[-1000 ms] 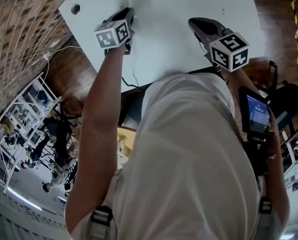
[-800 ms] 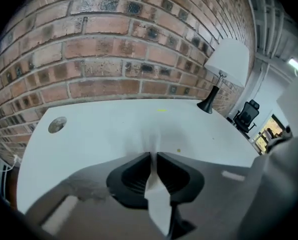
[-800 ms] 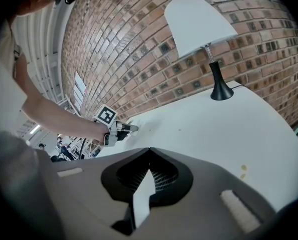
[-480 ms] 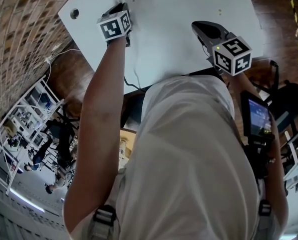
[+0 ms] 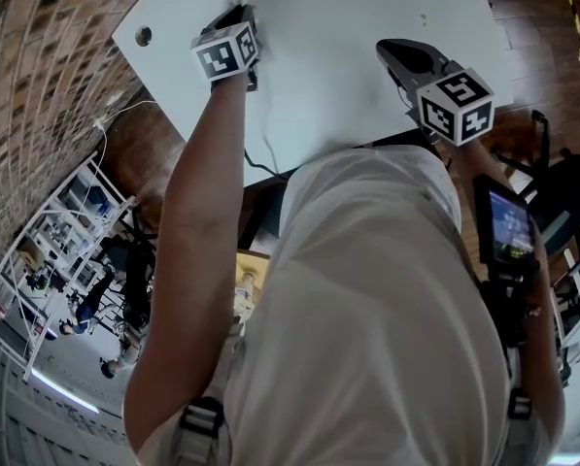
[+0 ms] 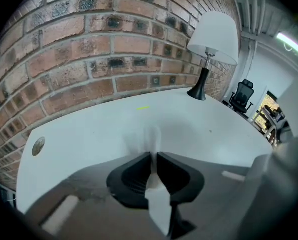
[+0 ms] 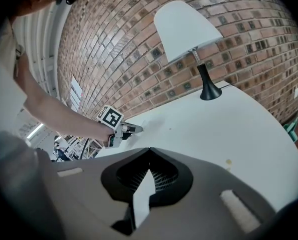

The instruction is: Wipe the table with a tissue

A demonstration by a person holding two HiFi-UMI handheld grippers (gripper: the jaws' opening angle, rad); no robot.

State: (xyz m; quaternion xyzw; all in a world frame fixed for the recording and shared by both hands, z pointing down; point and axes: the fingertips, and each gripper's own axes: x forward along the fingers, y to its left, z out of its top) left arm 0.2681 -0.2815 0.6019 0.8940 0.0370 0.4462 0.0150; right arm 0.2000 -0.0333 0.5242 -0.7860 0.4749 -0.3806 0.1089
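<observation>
My left gripper (image 6: 153, 155) is shut on a white tissue (image 6: 149, 136), which bunches out past the tips onto the white table (image 6: 89, 129). Its jaws have just been closing a little tighter on the tissue. In the head view this gripper (image 5: 239, 10) sits near the table's far left part, pointing steeply down. From the right gripper view it (image 7: 133, 129) shows at the end of a bare forearm. My right gripper (image 7: 149, 149) is shut with nothing between its pads. It hovers over the table's near right side (image 5: 392, 49).
A white-shaded lamp (image 6: 212, 39) with a black stem stands on the table by the brick wall (image 7: 228, 39). A round cable hole (image 5: 144, 36) sits near the table's left corner. A small brownish spot (image 7: 228, 161) marks the tabletop. Office chairs and shelves stand beyond.
My left gripper has slid the tissue a little farther across the table, away from me. The right gripper has drifted slightly to the right, still shut and empty.
</observation>
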